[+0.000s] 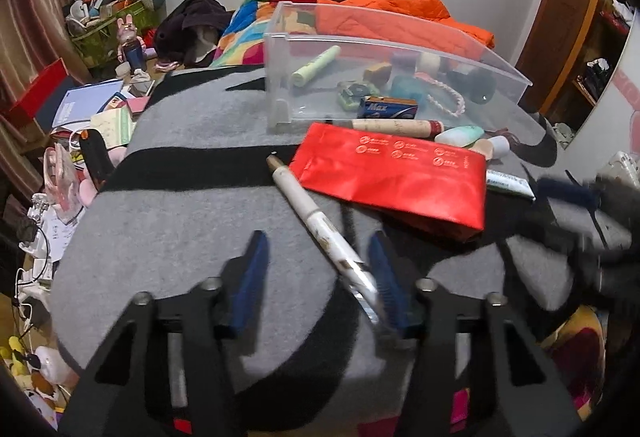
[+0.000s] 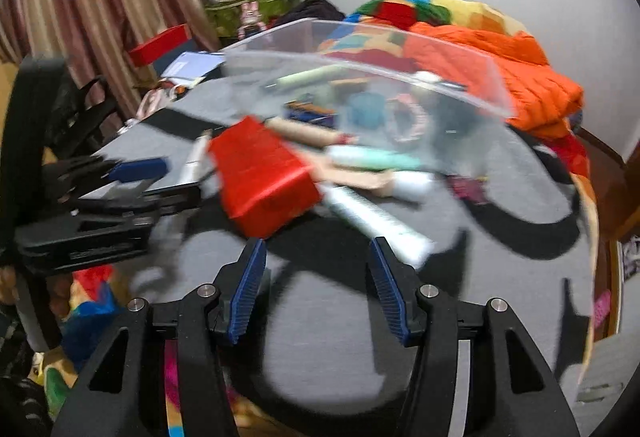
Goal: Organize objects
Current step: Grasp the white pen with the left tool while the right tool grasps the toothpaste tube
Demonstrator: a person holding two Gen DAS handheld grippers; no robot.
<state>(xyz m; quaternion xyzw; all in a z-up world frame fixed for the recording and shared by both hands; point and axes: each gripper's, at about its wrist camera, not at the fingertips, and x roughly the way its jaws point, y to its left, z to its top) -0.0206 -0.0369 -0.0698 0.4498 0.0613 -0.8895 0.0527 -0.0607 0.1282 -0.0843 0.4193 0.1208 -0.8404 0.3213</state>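
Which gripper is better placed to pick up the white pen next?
Left. The white pen already runs between the open left gripper fingers, its near end against one pad. The right gripper, also open, has only blanket between its fingers.

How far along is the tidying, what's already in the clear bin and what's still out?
Done: the clear bin already holds a Max box and green tube. In hand: nothing; the left hand-held gripper is open around the white pen. Left: red pouch, mint bottle.

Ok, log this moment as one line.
left claw: open over white pen | right claw: open, empty | red foil pouch: on grey blanket | clear plastic bin: part filled
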